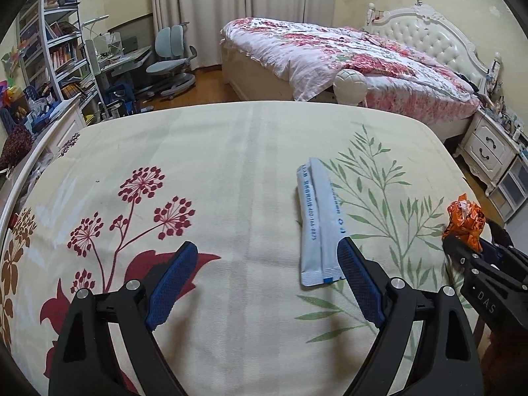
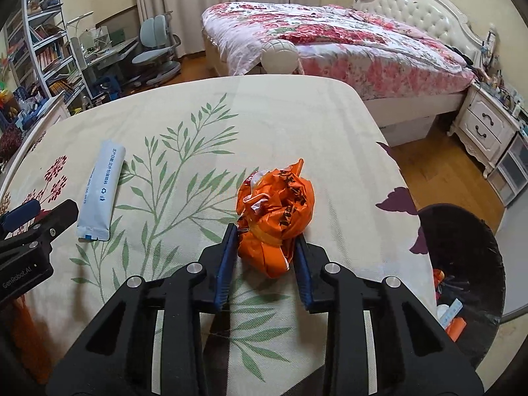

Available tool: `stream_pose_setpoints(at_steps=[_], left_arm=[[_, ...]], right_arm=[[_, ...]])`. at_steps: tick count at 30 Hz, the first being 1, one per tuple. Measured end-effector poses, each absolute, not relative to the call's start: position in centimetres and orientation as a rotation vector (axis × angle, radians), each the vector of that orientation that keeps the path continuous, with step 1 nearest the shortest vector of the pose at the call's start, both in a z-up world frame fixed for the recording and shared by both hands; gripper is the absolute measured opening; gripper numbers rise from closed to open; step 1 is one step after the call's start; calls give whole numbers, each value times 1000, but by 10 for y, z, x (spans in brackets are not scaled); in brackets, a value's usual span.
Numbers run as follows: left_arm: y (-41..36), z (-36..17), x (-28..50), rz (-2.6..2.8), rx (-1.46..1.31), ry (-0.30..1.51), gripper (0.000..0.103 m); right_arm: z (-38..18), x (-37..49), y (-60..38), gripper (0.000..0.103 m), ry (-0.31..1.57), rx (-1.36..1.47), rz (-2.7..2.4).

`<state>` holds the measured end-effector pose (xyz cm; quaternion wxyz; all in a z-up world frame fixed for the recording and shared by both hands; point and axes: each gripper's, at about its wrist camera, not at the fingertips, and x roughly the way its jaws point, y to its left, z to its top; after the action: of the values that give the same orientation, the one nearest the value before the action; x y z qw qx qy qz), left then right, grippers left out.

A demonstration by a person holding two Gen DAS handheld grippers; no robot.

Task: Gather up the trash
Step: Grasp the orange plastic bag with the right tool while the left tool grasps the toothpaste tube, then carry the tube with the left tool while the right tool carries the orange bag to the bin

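gripping a crumpled orange wrapper (image 2: 277,211), the right gripper (image 2: 266,232) worked over a flower-print table cover (image 2: 297,115) in a bedroom.

its blue pads (image 2: 227,257) pressed in on the wrapper's lower half from both sides — the wad bulged up past the fingertips, above the cloth's green leaf print. the left gripper (image 1: 269,247) hung with its fingers spread wide and nothing between them, the right-hand pad (image 1: 359,280) just beside the near end of a long pale blue sachet (image 1: 318,221) lying flat on the cover. a dark bin (image 2: 468,257) stood off the table's right edge, scraps of orange and white litter inside — behind it all, a bed (image 2: 346,43) under a pink floral quilt.
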<state>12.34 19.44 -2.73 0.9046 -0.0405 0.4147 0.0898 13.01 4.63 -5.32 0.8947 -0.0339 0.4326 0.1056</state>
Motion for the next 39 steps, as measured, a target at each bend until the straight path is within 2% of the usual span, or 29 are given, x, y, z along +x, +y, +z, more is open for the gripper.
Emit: stream_pose_setpoints(at_steps=[13,16,19,24,26,30,39], left_arm=[[168,-42,158,166,-45,911,86],[167,-45,159,153,-42,926,69],[168,-46,158,134,-55,924,64],[166,-45,155,123,-33,899,37],[166,-45,155,118,-28,896,36],[164,-44,154,112,-18,890,32],[166,-42,156,113,-28,885,30]], right_arm=[[-54,139,35,32,887,-40,228],[-54,139,35,32,887,-41,229],[-54,141,35,32,888,-43,229],[-53,142,35,34,883,-42,228],[-53,143,37,37,882,-41,232],[-53,146,39,52,884,-34,239],[-50,151,29,52,887,64,217]])
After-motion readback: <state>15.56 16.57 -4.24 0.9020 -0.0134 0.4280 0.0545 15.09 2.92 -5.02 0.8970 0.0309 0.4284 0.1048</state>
